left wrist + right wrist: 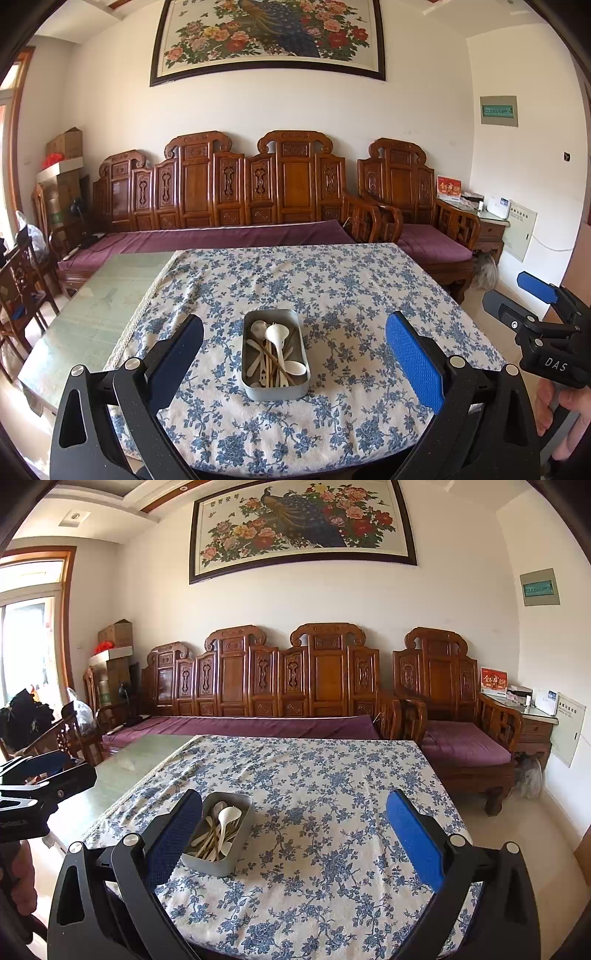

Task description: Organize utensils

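Both claws wide open, holding nothing. Left claw [293, 354] hovers short of the grey tin [275, 356], which sits near the front of the table [351, 288] on the floral cloth [332, 424]. Right claw [293, 834] has the tin off to its left.

Risks: utensils [275, 350] lie crossed in 1 heap, so pinching 1 likely drags neighbours out. The tin looks light and could skid or bunch the loose cloth if nudged.

Hard to tell: the count and type of pieces under the white spoon [275, 334]. No sorting destination visible. Left finger [177, 834] hides the tin's near-left edge.
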